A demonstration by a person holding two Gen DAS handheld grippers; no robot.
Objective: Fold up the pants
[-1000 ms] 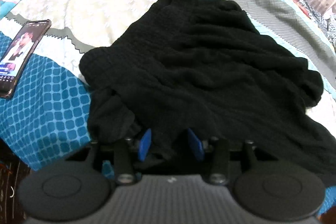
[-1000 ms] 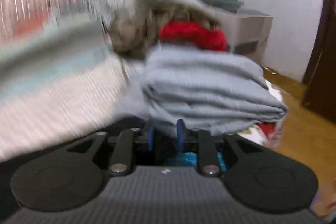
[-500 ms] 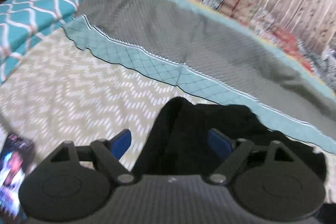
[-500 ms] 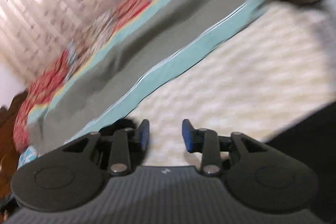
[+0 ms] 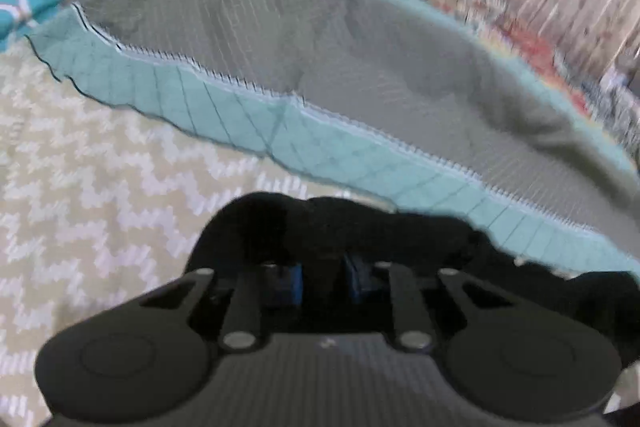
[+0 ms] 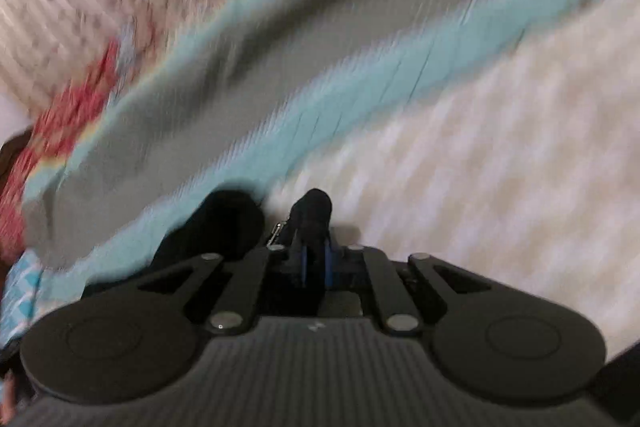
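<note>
While both handheld tools point down at the bed, the left gripper (image 5: 323, 281) has just closed its blue pads on a bunched edge of the black fabric pants (image 5: 328, 227). The right gripper (image 6: 315, 263) has just closed too, pinching a narrow fold of the same pants. They lie on the cream zigzag-patterned bedspread (image 5: 100, 163), beside its teal quilted band (image 5: 280, 131).

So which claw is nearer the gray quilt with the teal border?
Cannot tell: each camera shows only its own claw. Both left claw and right claw, each shut on the black pants, sit just short of the quilt's teal border.
</note>
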